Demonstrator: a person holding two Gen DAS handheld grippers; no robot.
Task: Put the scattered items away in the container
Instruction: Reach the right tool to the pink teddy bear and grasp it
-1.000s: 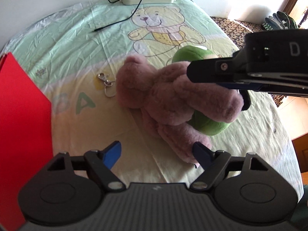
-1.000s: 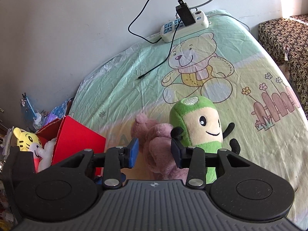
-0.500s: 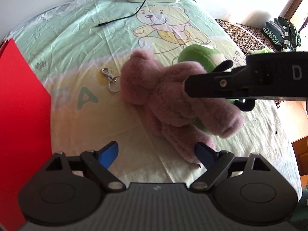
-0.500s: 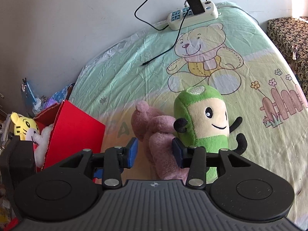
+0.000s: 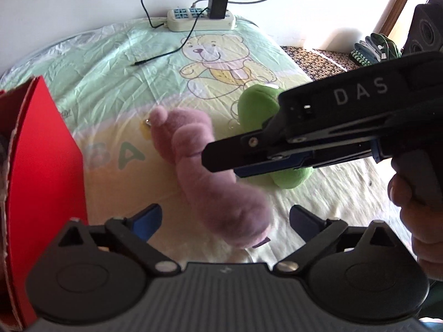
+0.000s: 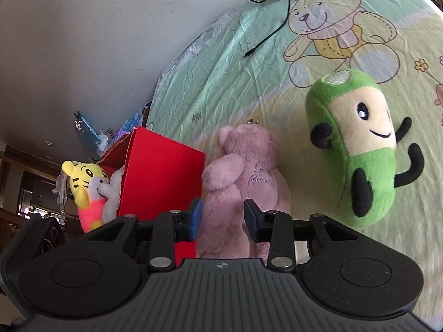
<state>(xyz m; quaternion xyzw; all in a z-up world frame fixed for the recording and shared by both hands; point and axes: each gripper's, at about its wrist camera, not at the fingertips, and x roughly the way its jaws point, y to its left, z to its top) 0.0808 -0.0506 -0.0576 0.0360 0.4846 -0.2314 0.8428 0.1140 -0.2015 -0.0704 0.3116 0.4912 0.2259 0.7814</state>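
- The right gripper [image 6: 223, 217] has its blue-padded fingers [image 6: 196, 213] pressed into the lower body of a pink plush bear [image 6: 243, 177], gripping it at a narrow gap; the bear looks raised off the sheet, though blur makes that hard to confirm
- In the left wrist view the right gripper [image 5: 221, 160] crosses from the right, held by a hand [image 5: 415, 210] at the right edge, and the pink plush bear [image 5: 216, 182] hangs as a long shape from near its tip
- The left gripper [image 5: 225, 218] stands wide, its blue fingertips [image 5: 146, 217] well apart and touching nothing, with the bear's lower end between and just beyond them
- A red box [image 6: 157, 174] stands to the left of the bear, just beside it; its open top faces far left
- A yellow tiger toy [image 6: 83, 185] and a white plush [image 6: 112, 196] stick out of the box
- A green plush figure [image 6: 357, 149] with a cream face and black limbs lies on the bed sheet [image 6: 221, 69] to the right of the bear, apart from it
- In the left wrist view the red box [image 5: 41, 179] fills the left edge and the green plush figure [image 5: 257, 105] sits behind the right gripper
- A white power strip [image 5: 200, 22] with a black adapter [image 5: 218, 5] plugged in lies at the far edge of the sheet by the wall, and a thin black cable [image 5: 171, 52] trails from it onto the sheet, its free end lying loose
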